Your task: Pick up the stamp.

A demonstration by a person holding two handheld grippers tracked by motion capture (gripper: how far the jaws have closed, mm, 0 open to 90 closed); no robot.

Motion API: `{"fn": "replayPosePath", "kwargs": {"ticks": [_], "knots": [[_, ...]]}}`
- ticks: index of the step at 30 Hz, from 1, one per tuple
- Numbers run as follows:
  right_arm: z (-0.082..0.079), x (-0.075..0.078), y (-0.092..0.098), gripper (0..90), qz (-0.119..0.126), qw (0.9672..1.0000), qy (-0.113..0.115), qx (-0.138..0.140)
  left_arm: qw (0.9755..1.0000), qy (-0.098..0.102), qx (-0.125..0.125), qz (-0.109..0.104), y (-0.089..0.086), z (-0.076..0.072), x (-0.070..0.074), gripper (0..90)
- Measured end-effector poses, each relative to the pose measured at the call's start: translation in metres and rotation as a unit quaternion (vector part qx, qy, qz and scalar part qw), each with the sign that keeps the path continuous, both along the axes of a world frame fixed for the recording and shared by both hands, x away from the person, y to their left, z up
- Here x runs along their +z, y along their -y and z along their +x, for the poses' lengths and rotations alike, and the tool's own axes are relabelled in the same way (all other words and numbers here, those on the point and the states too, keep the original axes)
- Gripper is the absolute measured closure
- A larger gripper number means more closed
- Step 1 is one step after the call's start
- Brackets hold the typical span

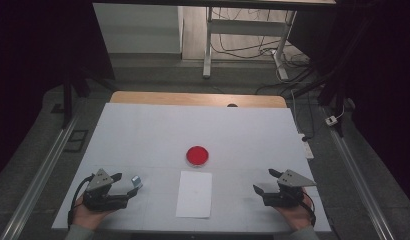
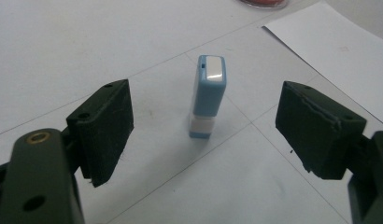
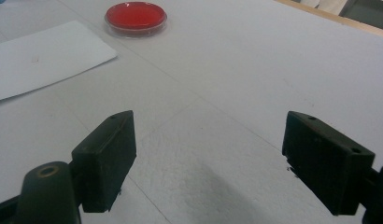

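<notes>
A small light-blue block with a white top and white base (image 2: pixel 209 93) stands upright on the white table (image 1: pixel 143 135). It is centred in front of my left gripper (image 2: pixel 206 125), whose black pads (image 2: pixel 108 126) stand wide apart and touch nothing. In the high view the same block (image 1: pixel 136 181) sits at the tips of the left gripper (image 1: pixel 125 183), near the table's front left. My right gripper (image 1: pixel 265 181) rests at the front right. Its jaws (image 3: pixel 213 154) are open over bare table.
A round red dish (image 1: pixel 198 156) lies mid-table, with a white sheet of paper (image 1: pixel 194 194) just in front of it. Both also appear in the right gripper view, dish (image 3: pixel 136 17) and paper (image 3: pixel 40 58). A wooden table edge (image 1: pixel 198 98) runs along the back.
</notes>
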State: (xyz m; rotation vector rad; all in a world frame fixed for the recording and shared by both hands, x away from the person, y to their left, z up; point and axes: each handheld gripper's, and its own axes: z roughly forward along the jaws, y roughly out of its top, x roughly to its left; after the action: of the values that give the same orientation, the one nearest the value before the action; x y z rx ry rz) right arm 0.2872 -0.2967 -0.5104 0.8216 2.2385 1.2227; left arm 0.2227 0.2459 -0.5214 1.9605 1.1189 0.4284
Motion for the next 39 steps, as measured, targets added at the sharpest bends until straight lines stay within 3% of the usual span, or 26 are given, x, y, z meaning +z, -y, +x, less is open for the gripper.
{"fn": "replayPosePath", "kwargs": {"ticks": [25, 32, 39], "knots": [[0.0, -0.001, 0.0, 17.7, -0.008, 1.0, 0.001, -0.001, 1.0, -0.004, 0.002, 0.0, -0.002, 0.001, 0.002, 19.6], [0.0, -0.001, 0.0, 17.7, -0.011, 0.9999, -0.002, -0.001, 0.9999, -0.001, 0.004, 0.01, 0.0, 0.002, 0.005, 20.0], [0.0, -0.002, -0.001, 17.8, -0.012, 0.9999, -0.002, -0.002, 0.9994, 0.004, 0.008, 0.035, 0.006, 0.006, 0.011, 21.0]]}}
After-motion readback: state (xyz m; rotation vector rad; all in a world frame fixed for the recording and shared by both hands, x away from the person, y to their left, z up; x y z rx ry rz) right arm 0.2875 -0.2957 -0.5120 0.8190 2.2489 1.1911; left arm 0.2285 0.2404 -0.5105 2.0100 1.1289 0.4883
